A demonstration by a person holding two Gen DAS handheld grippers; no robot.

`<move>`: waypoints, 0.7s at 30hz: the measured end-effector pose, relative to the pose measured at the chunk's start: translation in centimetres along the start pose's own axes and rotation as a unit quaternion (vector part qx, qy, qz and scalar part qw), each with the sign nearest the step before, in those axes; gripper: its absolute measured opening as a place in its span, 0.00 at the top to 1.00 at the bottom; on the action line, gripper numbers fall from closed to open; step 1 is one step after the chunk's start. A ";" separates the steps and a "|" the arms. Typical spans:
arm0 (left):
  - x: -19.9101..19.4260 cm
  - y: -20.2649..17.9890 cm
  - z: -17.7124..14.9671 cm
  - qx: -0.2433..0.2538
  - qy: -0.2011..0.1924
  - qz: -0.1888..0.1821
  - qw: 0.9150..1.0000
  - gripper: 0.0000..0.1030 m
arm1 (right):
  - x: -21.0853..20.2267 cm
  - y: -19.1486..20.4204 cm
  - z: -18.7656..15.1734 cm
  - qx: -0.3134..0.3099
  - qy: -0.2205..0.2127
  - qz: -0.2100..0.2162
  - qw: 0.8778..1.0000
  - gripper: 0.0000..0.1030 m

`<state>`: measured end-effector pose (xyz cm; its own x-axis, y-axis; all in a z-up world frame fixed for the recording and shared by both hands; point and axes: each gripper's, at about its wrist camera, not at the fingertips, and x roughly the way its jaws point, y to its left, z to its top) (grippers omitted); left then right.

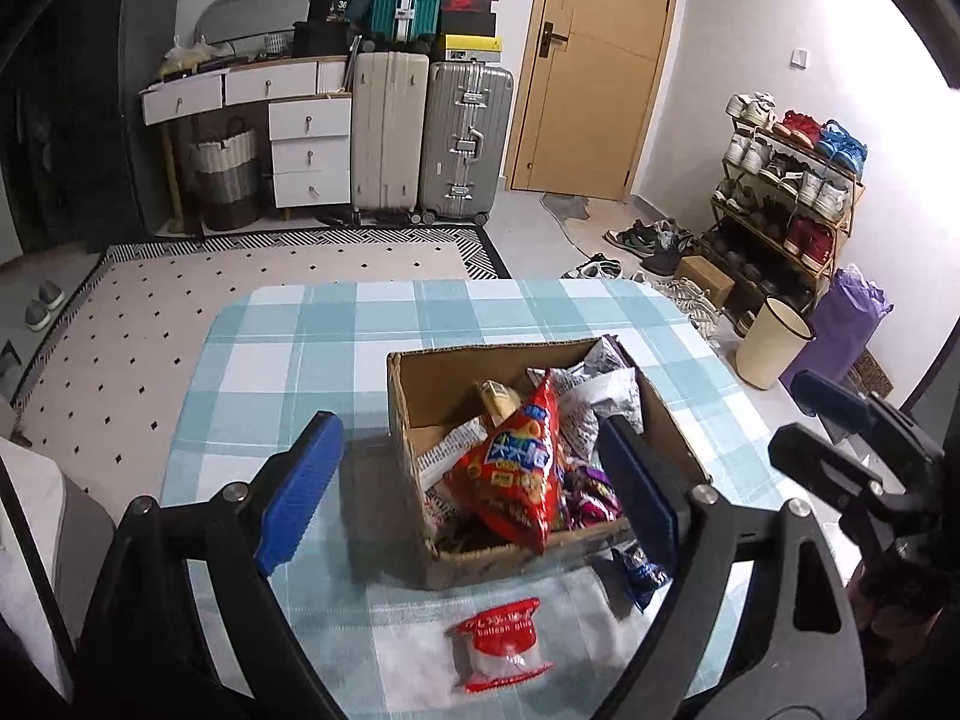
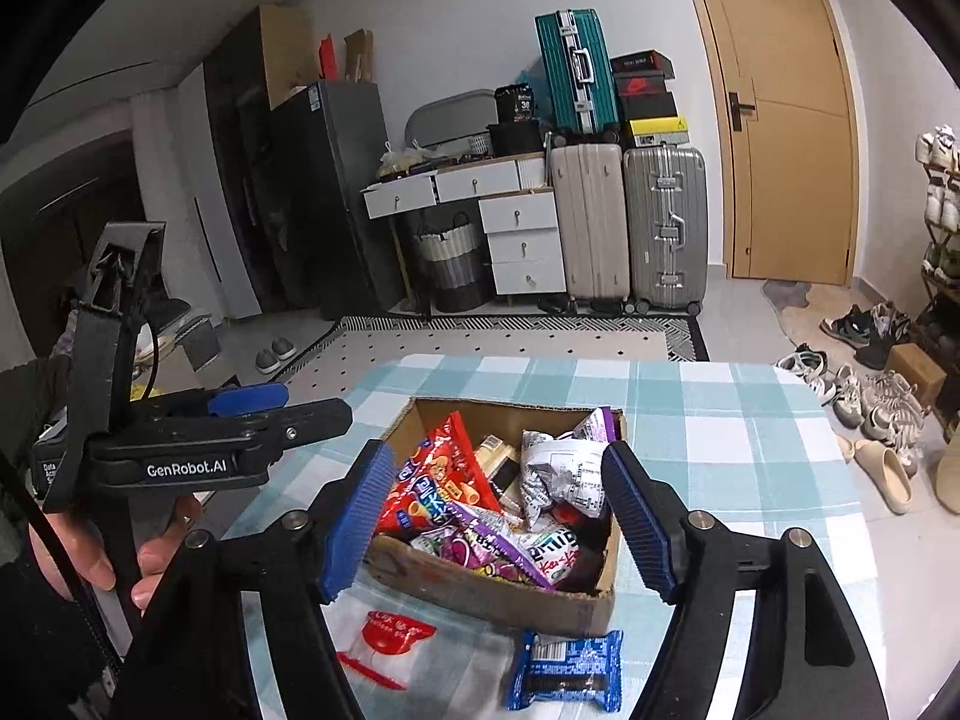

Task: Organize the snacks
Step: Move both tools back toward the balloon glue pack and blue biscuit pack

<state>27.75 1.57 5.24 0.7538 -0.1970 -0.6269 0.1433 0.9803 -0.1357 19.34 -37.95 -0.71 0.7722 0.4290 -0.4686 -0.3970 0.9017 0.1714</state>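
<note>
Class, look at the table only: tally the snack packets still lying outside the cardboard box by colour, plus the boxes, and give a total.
Red-and-white packets outside the box: 1, the red-and-white packet
Blue packets outside the box: 1, the blue packet
Cardboard boxes: 1, the cardboard box
Total: 3

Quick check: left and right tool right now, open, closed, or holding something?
Left tool: open, holding nothing, hanging over the box.
Right tool: open, holding nothing, above the box's near edge.

Snack bags in box [image 2: 480, 591] on table [image 2: 750, 450]; two packets [image 2: 567, 669] before box, apparently touching none.
</note>
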 end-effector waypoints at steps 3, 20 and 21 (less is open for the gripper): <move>-1.2 -0.4 -0.9 0.003 -0.003 0.003 1.000 0.12 | -1.3 0.3 -0.4 -0.001 -0.009 -0.003 1.000 0.25; -3.6 -2.1 -5.9 0.014 -0.021 0.050 0.998 0.01 | -5.9 0.7 -4.7 0.009 -0.022 -0.007 1.000 0.13; -3.4 -2.1 -6.1 0.014 -0.019 0.050 0.998 0.01 | -6.0 0.6 -5.0 0.011 -0.021 -0.007 1.000 0.12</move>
<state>20.95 0.12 3.01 0.7893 -0.0974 -0.6062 0.0832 0.9952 -0.0515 11.99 -40.23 -2.18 0.7981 0.4180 -0.4340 -0.3756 0.9083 0.1841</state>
